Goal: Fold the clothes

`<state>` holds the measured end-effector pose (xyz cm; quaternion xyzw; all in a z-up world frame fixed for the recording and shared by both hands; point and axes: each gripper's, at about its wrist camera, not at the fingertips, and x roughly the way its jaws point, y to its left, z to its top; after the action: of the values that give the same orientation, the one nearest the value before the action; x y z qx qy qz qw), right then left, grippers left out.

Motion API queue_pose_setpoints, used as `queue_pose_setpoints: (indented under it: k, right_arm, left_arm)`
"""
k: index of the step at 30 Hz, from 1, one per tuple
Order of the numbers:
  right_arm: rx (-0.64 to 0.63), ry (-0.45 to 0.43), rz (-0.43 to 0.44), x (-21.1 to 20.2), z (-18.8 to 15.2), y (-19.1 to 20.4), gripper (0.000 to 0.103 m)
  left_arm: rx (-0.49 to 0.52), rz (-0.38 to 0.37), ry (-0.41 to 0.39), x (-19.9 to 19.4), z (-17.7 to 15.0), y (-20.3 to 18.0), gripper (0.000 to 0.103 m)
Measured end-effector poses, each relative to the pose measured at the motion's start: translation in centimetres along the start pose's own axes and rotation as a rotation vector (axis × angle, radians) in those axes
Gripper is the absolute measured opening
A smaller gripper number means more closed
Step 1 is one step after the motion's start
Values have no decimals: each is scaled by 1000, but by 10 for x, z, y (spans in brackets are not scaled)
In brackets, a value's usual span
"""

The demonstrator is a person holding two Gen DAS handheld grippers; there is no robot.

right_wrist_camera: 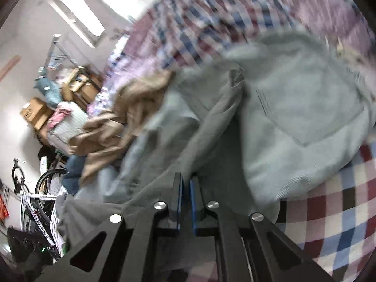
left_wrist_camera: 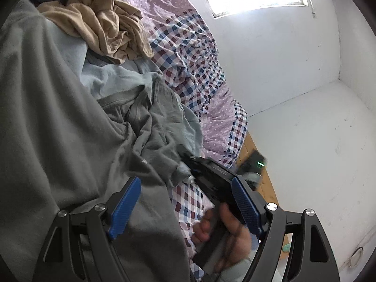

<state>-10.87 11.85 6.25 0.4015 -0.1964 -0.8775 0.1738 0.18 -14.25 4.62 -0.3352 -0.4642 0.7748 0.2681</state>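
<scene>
Left gripper (left_wrist_camera: 185, 208) was wide open, blue pads (left_wrist_camera: 124, 208) far apart, nothing between them. Grey shirt (left_wrist_camera: 70, 129) draped under and past the left pad; whether the pad touched the cloth, cannot tell. Right pad sat in front of the hand (left_wrist_camera: 225, 230) that held the other tool.

Right gripper (right_wrist_camera: 185, 183) was nearly closed, only a thin slit between the pads. In the left view its tip was pinching a bunched edge of the grey shirt, near right of the pile. In the right view the grey shirt (right_wrist_camera: 188, 145) ran straight out from the finger tips, so it was clamped on cloth. That view was motion-blurred.

Grey shirt lay crumpled on the bed (left_wrist_camera: 188, 54), over a light blue garment (right_wrist_camera: 305, 108) with a patch pocket. Tan garment (left_wrist_camera: 101, 23) was heaped at the far side of the pile, touching the blue one. Checked bedcover (right_wrist_camera: 333, 211) showed to the near right.
</scene>
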Motion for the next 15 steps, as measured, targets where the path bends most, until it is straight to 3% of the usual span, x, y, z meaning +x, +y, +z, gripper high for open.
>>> queue_pose_setpoints:
  k: [5, 10, 15]
  right_arm:
    - [-200, -30, 50, -50, -29, 55, 4]
    - [-300, 94, 62, -77, -86, 86, 6]
    - [-312, 177, 79, -90, -114, 79, 11]
  left_arm:
    - [-3, -5, -12, -6, 7, 2, 82]
    - [2, 30, -9, -3, 9, 4, 82]
    - [15, 78, -2, 2, 8, 5, 82]
